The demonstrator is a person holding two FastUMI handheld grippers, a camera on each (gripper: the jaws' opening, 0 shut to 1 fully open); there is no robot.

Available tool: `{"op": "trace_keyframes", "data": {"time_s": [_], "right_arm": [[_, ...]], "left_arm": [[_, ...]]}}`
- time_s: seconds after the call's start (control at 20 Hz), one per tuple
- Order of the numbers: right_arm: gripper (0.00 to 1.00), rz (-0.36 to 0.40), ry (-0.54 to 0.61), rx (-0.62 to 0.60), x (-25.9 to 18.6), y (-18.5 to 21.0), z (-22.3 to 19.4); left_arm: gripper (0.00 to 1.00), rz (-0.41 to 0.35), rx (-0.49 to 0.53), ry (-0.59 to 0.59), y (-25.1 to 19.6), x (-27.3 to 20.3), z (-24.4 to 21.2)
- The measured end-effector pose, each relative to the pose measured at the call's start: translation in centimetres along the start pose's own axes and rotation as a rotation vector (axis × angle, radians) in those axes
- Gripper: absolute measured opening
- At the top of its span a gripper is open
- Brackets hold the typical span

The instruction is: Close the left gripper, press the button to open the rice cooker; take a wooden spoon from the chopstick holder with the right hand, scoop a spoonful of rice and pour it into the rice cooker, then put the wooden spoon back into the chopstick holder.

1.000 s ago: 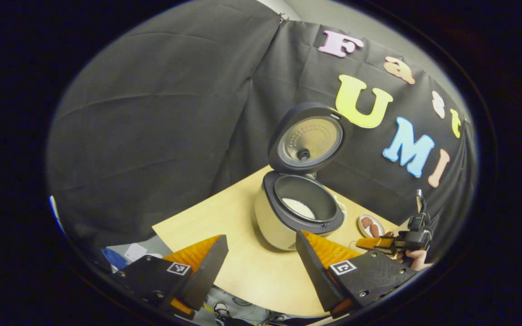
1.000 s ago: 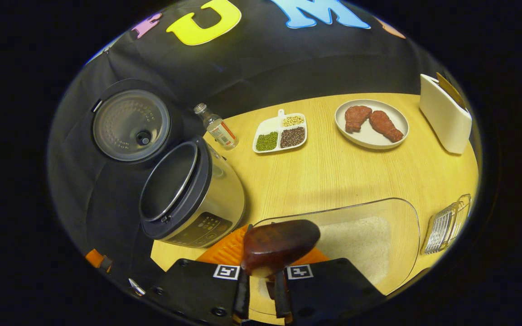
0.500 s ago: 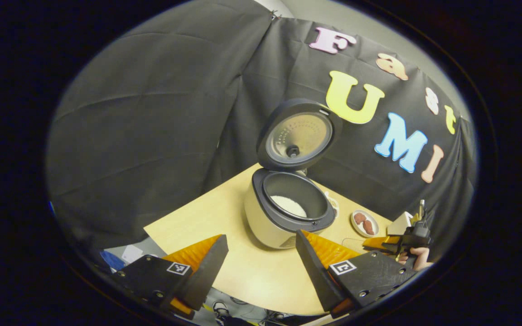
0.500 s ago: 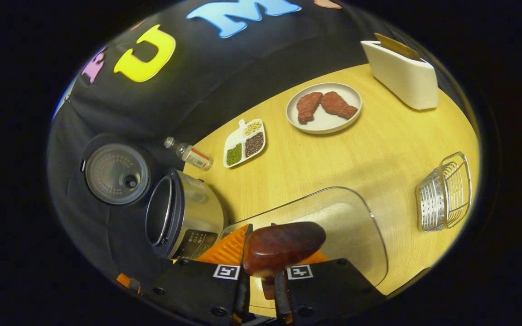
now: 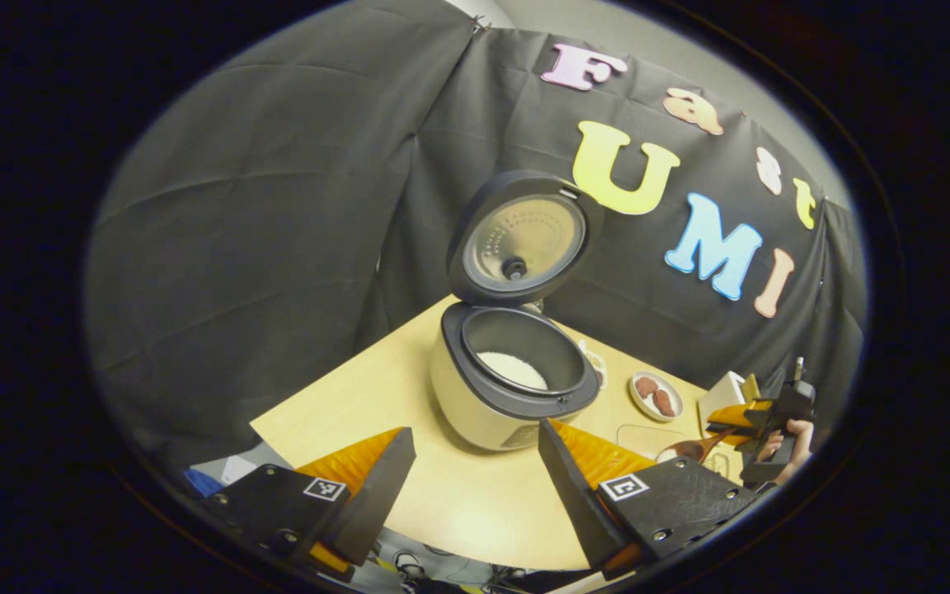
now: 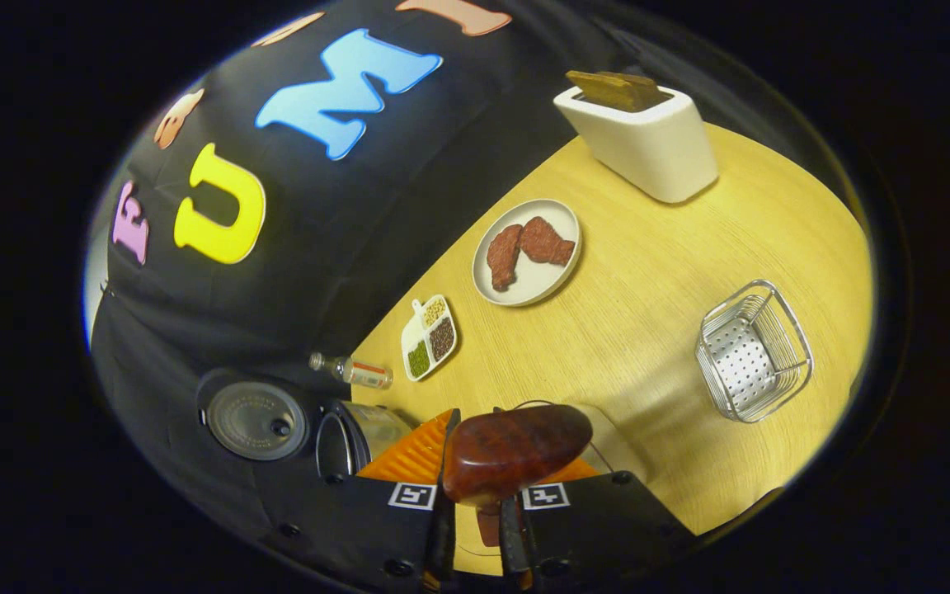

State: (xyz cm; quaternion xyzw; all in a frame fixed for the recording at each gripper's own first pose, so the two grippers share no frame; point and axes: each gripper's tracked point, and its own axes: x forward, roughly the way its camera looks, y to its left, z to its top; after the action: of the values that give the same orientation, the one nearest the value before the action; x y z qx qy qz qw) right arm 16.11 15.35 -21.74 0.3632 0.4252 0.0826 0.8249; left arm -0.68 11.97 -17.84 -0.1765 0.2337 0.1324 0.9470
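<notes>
The right gripper [image 6: 475, 528] is clamped on the handle of the dark brown wooden spoon [image 6: 516, 450], bowl forward, apparently for carrying it to its holder; which container that is I cannot tell. The left gripper [image 5: 475, 487] hangs with jaws apart before the cream rice cooker [image 5: 508, 388], whose lid stands up with white rice inside. A silver wire basket [image 6: 754, 351], a white box [image 6: 640, 140] and a plate of meat [image 6: 529, 252] sit on the yellow wooden table [image 6: 656, 247].

**Colours on the counter**

The wooden spoon [image 6: 516, 450], at the right tongs [image 6: 475, 528], is glossy reddish-brown. Ahead of them, the counter [image 6: 673, 247] is pale yellow woodgrain, the toaster [image 6: 640, 144] white, the plate [image 6: 562, 280] white under red-brown meat. Ahead of the left tongs [image 5: 475, 487], the rice cooker [image 5: 475, 404] is cream with a black rim, white rice inside.
</notes>
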Motion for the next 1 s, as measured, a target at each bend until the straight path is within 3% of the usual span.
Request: {"op": "trace_keyframes", "data": {"time_s": [0.4,0.55,0.6,1.0], "right_arm": [[0.23,0.070,-0.038,0.041,-2.3,4.1,1.4],[0.19,0.125,-0.035,0.003,-2.8,7.9,0.9],[0.23,0.149,-0.032,-0.003,-2.9,9.3,0.7],[0.23,0.263,0.000,-0.016,-1.6,19.7,-1.6]], "left_arm": [[0.95,-0.046,-0.079,-0.003,2.5,-0.3,-0.3],[0.95,-0.060,-0.077,0.004,3.8,-0.8,-0.6],[0.95,-0.060,-0.066,0.004,4.4,-0.8,-0.6],[0.95,-0.021,-0.070,-0.014,8.5,-1.7,0.9]]}}
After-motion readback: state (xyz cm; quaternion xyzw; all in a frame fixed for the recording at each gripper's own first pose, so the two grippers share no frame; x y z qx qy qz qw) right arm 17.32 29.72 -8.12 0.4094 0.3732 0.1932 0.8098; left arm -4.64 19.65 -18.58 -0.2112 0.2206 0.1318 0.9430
